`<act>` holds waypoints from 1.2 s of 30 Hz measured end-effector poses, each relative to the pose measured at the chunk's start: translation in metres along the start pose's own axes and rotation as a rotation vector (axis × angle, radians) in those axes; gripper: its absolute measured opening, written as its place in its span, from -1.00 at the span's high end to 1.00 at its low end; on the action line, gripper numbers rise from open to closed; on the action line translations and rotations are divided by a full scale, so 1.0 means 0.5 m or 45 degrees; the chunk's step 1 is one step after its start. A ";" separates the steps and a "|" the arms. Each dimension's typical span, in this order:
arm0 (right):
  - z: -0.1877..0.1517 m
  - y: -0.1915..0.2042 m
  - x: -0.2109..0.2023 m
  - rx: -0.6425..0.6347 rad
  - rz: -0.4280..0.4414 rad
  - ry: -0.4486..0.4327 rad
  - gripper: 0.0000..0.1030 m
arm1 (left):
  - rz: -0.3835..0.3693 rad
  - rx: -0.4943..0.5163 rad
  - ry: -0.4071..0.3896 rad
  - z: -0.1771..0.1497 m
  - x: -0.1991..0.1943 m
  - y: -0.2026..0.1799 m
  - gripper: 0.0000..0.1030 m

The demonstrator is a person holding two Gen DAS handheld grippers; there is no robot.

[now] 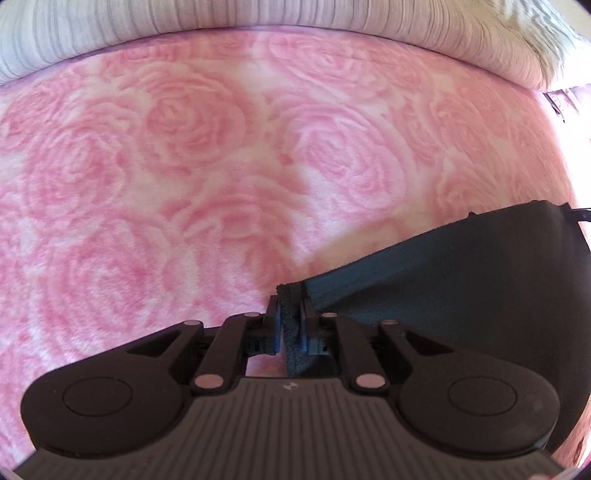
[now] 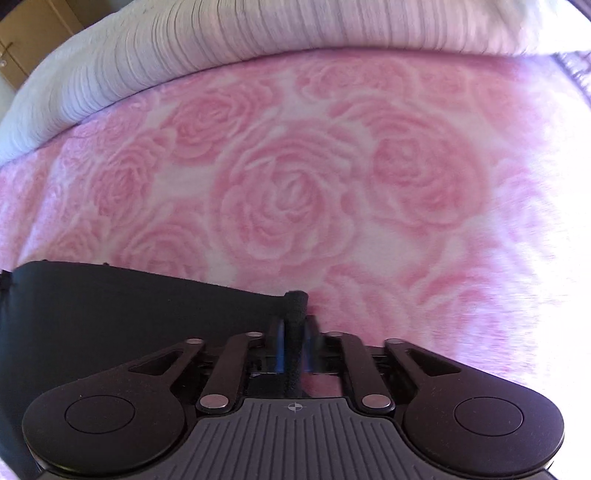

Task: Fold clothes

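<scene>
Two grippers, each pinching a corner of one dark cloth: left gripper (image 1: pixel 290 321) clamped on a rolled edge, right gripper (image 2: pixel 295 332) clamped likewise on a bunched corner. Dark cloth (image 1: pixel 461 280) stretched between the two, held up over the pink rose blanket (image 1: pixel 184 166), top edge fairly taut, lower part out of sight below both tools. Striped pillow (image 2: pixel 221 33) well beyond, along the far edge of the bed.

Likely trouble from here: only a small bite of fabric in each pinch, so a hard tug apart could slip a corner free and drop that side onto the blanket. Uneven lowering could lay the cloth skewed or trap a crease underneath. Fleecy blanket may also drag at the fabric and bunch it on landing. Stage of folding not settled by these views.

Left view alone: the teal-tinted face of the cloth and a thin cord (image 1: pixel 580 214) at its far corner. Right view alone: a wooden cupboard (image 2: pixel 29 33) at upper left, and strong glare washing out the blanket's right side.
</scene>
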State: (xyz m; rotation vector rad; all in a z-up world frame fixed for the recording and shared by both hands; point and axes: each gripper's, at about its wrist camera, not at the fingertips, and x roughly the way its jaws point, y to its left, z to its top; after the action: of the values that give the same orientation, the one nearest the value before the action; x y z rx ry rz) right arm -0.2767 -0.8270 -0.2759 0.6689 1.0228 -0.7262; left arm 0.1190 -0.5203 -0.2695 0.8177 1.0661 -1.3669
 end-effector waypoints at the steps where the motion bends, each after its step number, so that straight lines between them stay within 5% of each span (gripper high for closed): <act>1: -0.007 0.004 -0.014 -0.004 -0.030 -0.011 0.49 | 0.008 0.005 -0.002 -0.013 -0.015 -0.004 0.72; 5: -0.053 0.038 -0.094 -0.006 -0.087 -0.048 0.39 | 0.040 0.027 -0.012 -0.063 -0.073 -0.022 0.73; 11: -0.197 0.134 -0.190 -0.073 0.076 -0.022 0.37 | 0.063 0.088 -0.017 -0.149 -0.154 -0.064 0.73; 15: -0.313 0.194 -0.196 -0.045 0.134 0.054 0.37 | -0.039 0.269 0.041 -0.258 -0.157 -0.171 0.72; 19: -0.411 0.191 -0.169 0.048 0.103 0.148 0.37 | -0.010 0.367 0.156 -0.343 -0.106 -0.208 0.69; 21: -0.449 0.169 -0.164 0.088 0.079 0.171 0.37 | -0.006 0.368 0.129 -0.362 -0.106 -0.206 0.68; 31: -0.515 0.131 -0.205 0.097 -0.122 0.244 0.34 | 0.040 0.343 0.124 -0.420 -0.141 -0.201 0.69; 36: -0.527 0.171 -0.209 0.036 -0.067 0.247 0.19 | 0.100 0.302 0.124 -0.449 -0.192 -0.213 0.68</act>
State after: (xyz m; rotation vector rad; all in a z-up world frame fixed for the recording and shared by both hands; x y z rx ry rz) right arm -0.3778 -0.5490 -0.2647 0.7498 1.2133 -0.7333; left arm -0.0032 -0.2851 -0.2433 1.0988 0.9465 -1.4156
